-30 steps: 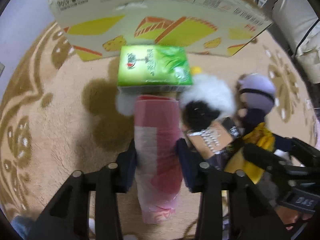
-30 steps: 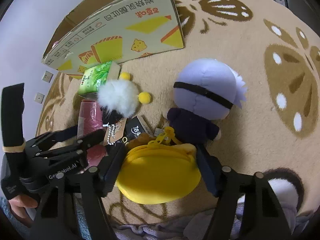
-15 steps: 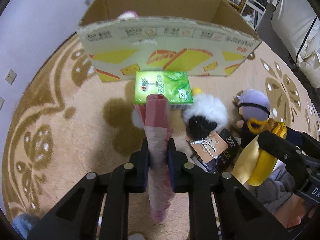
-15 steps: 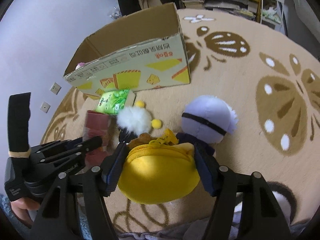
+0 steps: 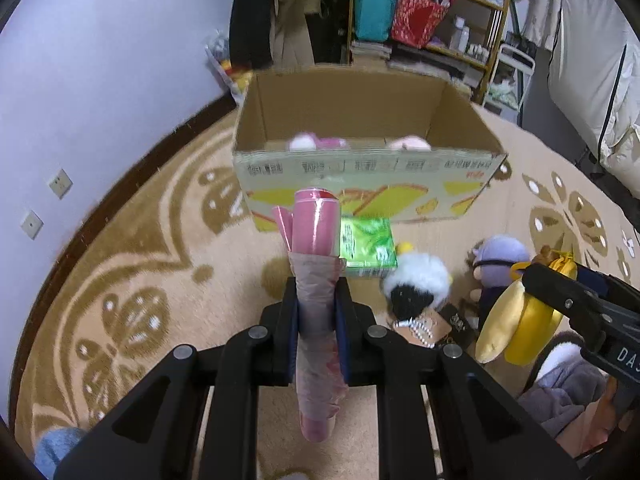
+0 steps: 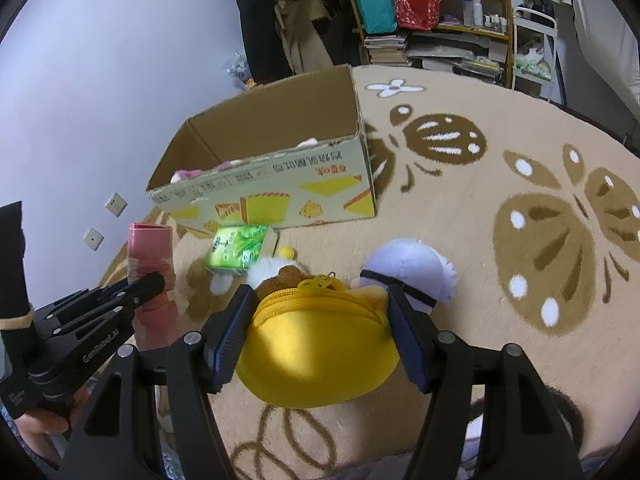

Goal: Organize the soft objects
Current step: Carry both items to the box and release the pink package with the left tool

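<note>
My left gripper (image 5: 318,304) is shut on a pink plastic-wrapped roll (image 5: 316,248) and holds it up off the rug; the roll also shows in the right wrist view (image 6: 151,264). My right gripper (image 6: 318,320) is shut on a yellow zippered pouch (image 6: 320,354), seen from the side in the left wrist view (image 5: 516,320). The open cardboard box (image 5: 360,168) stands ahead with pink soft things (image 5: 316,143) inside; it also shows in the right wrist view (image 6: 280,184).
On the patterned rug (image 6: 520,240) lie a green tissue pack (image 5: 366,246), a white and black fluffy toy (image 5: 416,284) and a lavender-headed plush doll (image 6: 412,268). Shelves with bags (image 5: 400,16) stand behind the box. A purple wall (image 5: 100,80) is on the left.
Both grippers have risen and pulled back with their loads. The pink roll and the yellow pouch are off the rug, and the box's inside has come into view.
</note>
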The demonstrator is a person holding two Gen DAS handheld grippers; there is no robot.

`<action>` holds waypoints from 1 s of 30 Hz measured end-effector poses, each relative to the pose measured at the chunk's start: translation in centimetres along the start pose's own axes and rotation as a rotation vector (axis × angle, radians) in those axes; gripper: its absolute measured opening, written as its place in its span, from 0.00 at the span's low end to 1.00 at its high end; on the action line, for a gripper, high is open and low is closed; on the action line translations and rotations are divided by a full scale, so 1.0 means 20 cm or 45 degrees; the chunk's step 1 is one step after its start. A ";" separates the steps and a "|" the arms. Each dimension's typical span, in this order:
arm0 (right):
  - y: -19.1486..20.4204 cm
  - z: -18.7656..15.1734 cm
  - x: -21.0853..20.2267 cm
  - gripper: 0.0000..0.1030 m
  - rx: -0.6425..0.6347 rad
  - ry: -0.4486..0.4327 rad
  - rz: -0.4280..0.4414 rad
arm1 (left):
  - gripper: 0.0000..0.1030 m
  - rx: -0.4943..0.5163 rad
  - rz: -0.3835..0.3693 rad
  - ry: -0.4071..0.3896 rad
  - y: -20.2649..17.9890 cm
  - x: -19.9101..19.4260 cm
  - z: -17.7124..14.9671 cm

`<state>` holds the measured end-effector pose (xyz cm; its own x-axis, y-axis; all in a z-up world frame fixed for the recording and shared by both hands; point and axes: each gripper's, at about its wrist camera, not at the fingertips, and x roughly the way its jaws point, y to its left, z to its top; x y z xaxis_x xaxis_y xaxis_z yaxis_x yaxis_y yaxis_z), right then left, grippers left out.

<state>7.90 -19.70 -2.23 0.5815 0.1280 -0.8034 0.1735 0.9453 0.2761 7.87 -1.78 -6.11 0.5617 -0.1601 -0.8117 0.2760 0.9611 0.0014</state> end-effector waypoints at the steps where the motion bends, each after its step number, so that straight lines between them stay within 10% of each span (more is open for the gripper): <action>1: 0.00 0.00 -0.01 0.68 0.000 -0.010 0.005 | 0.14 -0.001 0.006 -0.025 0.00 -0.02 0.01; 30: 0.11 0.32 -0.07 0.68 -0.167 -0.317 0.028 | 0.15 0.027 0.151 -0.365 0.04 -0.09 0.33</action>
<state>12.57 -19.66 2.83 0.7644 0.0866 -0.6390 0.0638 0.9759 0.2086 12.22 -2.12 -0.84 0.7873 -0.1067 -0.6073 0.2099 0.9725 0.1012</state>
